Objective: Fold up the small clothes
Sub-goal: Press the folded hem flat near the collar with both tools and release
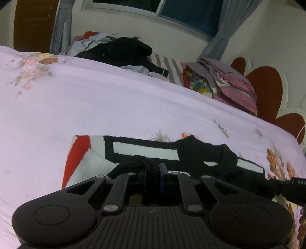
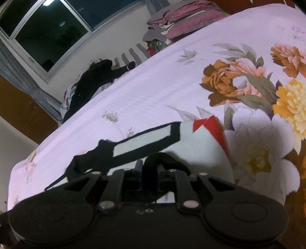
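A small knit garment (image 1: 99,153), white with black bands and red patches, lies spread on the floral bedsheet (image 1: 95,105). My left gripper (image 1: 152,172) is shut on its black knit edge near the garment's left part. The garment also shows in the right wrist view (image 2: 200,141). My right gripper (image 2: 150,168) is shut on another bunch of the black edge near the red-cornered end. A black strap section (image 1: 206,153) lies crumpled between the two grips. The right gripper's body shows at the left wrist view's right edge (image 1: 294,186).
A pile of dark and mixed clothes (image 1: 122,49) lies at the far side of the bed. Folded pink and grey bedding (image 1: 229,82) is stacked by the red headboard (image 1: 267,82). A window with curtains (image 1: 172,11) is behind. The sheet stretches wide beyond the garment.
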The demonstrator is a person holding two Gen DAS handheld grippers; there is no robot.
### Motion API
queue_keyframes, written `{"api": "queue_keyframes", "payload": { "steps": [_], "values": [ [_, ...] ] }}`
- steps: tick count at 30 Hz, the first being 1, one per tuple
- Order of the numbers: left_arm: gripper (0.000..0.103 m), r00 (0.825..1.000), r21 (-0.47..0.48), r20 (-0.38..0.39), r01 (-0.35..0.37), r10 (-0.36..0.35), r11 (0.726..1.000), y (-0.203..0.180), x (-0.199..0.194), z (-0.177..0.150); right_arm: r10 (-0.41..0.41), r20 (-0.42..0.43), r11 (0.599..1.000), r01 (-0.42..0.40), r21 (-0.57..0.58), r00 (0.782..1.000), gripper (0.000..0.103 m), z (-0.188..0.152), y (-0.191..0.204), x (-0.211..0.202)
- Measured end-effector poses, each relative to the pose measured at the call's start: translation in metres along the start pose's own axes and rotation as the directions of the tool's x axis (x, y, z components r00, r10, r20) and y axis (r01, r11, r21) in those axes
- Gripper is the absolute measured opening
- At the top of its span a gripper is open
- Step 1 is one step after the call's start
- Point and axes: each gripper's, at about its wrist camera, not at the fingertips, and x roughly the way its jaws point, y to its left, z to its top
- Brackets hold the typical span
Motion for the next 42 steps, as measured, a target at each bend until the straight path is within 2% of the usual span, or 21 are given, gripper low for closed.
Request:
{"api": "queue_keyframes", "payload": {
  "steps": [2,4,5,8,10,15,19,21,22,23,24,26,29,32,34,37,41,42],
  "values": [
    [0.017,1.000,-0.028,-0.008,0.006,-0.006,1.000,0.003,0.001,0.003,0.006,0.014,1.000,-0.006,0.001,1.000,0.021,0.003,-0.001,0.000],
    [0.023,1.000,-0.072,-0.001,0.030,-0.031,0.997,0.008,-0.001,0.005,-0.013,0.048,1.000,0.014,-0.023,0.999,0.031,0.008,-0.001,-0.003],
    [0.029,0.999,-0.085,0.007,0.033,-0.032,0.996,0.010,-0.002,0.007,-0.020,0.062,0.999,0.022,-0.026,0.998,0.042,0.011,-0.002,-0.005],
    [0.073,0.996,-0.040,0.084,-0.014,0.018,0.999,0.008,-0.012,0.012,-0.024,0.097,0.997,0.031,-0.066,0.995,0.042,0.019,0.000,-0.010],
    [0.074,0.992,0.016,0.122,-0.027,0.025,1.000,0.006,-0.018,0.014,-0.021,0.115,0.994,0.033,-0.101,0.993,0.042,0.022,0.002,-0.013],
    [0.074,0.999,0.086,0.050,-0.005,0.001,0.996,0.001,-0.006,0.011,-0.014,0.048,0.981,0.023,-0.191,0.999,0.043,0.017,0.005,0.000],
    [0.074,1.000,0.117,0.014,-0.026,0.025,0.993,-0.002,0.010,0.005,-0.031,0.010,0.975,0.033,-0.220,0.999,0.043,0.010,0.007,0.014],
    [0.073,0.999,0.117,0.013,-0.040,0.038,0.992,-0.001,0.016,0.004,-0.040,0.006,0.972,0.041,-0.230,0.999,0.042,0.007,0.008,0.018],
    [0.068,0.999,0.119,0.012,-0.039,0.038,0.992,0.000,0.018,0.002,-0.045,0.007,0.970,0.045,-0.238,0.999,0.040,0.006,0.009,0.019],
    [0.049,0.999,0.124,0.010,-0.045,0.045,0.991,0.000,0.020,0.001,-0.050,0.011,0.967,0.051,-0.250,0.999,0.036,0.005,0.010,0.019],
    [0.037,0.999,0.124,-0.001,-0.049,0.050,0.991,0.001,0.022,0.000,-0.054,0.011,0.961,0.055,-0.271,0.998,0.027,0.005,0.012,0.020],
    [0.032,0.998,0.120,-0.003,-0.056,0.056,0.991,0.001,0.024,-0.002,-0.067,0.003,0.950,0.065,-0.306,0.998,0.015,0.003,0.016,0.021],
    [0.017,0.995,0.160,0.015,-0.099,0.098,0.982,-0.002,0.026,-0.005,-0.077,0.007,0.936,0.075,-0.345,0.997,0.008,0.000,0.019,0.022],
    [0.011,0.993,0.148,0.015,-0.114,0.113,0.982,0.001,0.028,-0.002,-0.090,0.030,0.916,0.094,-0.390,0.996,0.005,-0.002,0.022,0.021],
    [0.011,0.993,0.148,0.017,-0.120,0.119,0.982,0.004,0.028,-0.003,-0.128,0.085,0.908,0.152,-0.390,0.988,0.005,-0.001,0.020,0.018],
    [0.011,0.992,0.153,0.024,-0.126,0.124,0.980,0.004,0.029,-0.004,-0.130,0.074,0.943,0.146,-0.300,0.989,0.005,0.005,0.007,0.021],
    [0.011,0.990,0.169,0.031,-0.139,0.136,0.976,0.002,0.030,-0.004,-0.149,0.086,0.942,0.168,-0.290,0.985,0.005,0.005,0.008,0.022],
    [0.011,0.990,0.168,0.032,-0.141,0.137,0.976,0.001,0.030,-0.004,-0.145,0.080,0.948,0.162,-0.275,0.986,0.010,0.006,0.007,0.020]
  ]
}}
